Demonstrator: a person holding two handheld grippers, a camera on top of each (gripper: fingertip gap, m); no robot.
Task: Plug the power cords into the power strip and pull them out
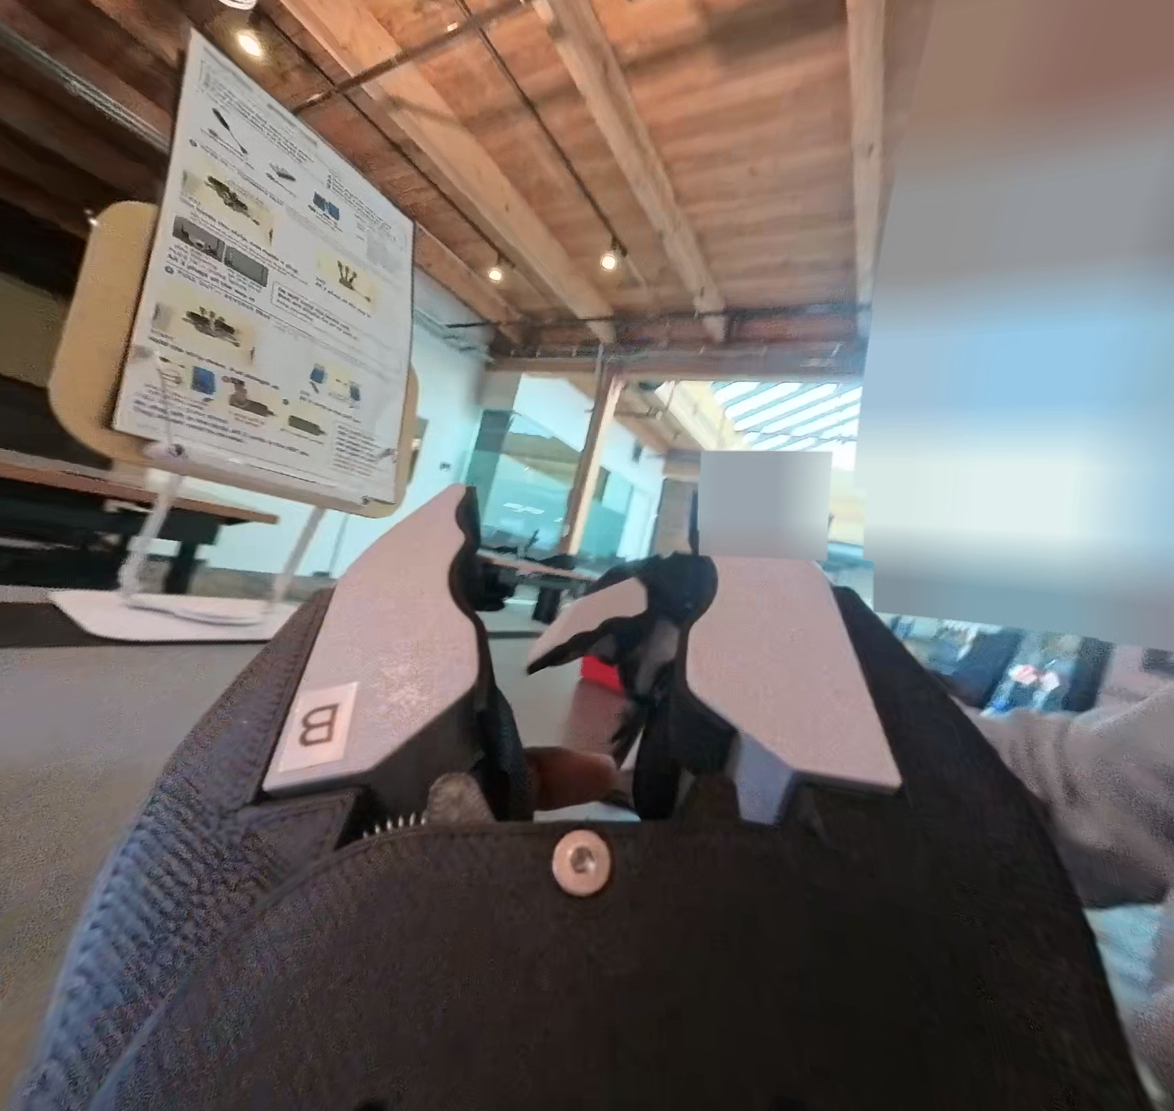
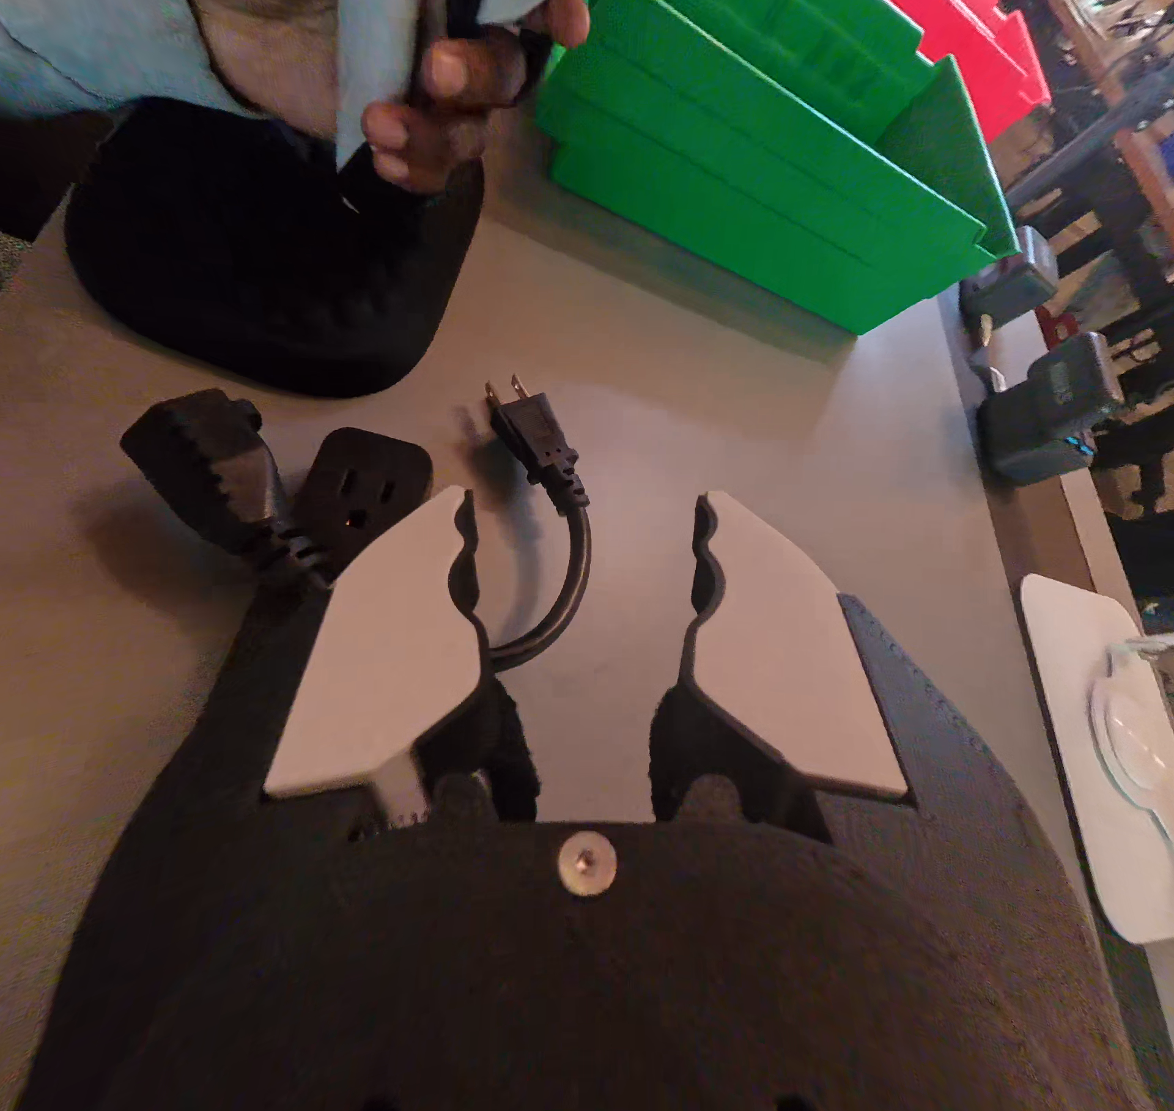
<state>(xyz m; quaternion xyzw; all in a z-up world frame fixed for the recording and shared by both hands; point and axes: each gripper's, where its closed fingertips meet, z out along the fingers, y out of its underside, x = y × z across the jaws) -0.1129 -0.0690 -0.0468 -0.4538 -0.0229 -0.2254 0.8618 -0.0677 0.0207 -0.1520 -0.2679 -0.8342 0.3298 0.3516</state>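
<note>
Left wrist view: the left claw (image 1: 584, 563) is released, grasping nothing, tilted up toward the ceiling above the desk (image 1: 95, 731).

Right wrist view: the right claw (image 2: 584, 499) is released over the desk (image 2: 730, 432). A plug (image 2: 530, 429) lies just beyond its tips, prongs pointing far, cord (image 2: 565, 578) curving near-left. Two sockets (image 2: 279, 477) lie left.

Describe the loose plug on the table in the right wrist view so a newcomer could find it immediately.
Start at the stacked green plastic bins on the grey table, then look toward the open right hand-held gripper. Just beyond its fingertips lies a black two-prong plug on a short curved black cord. Unlike the two black socket ends to its left, it shows bare metal blades.
</note>
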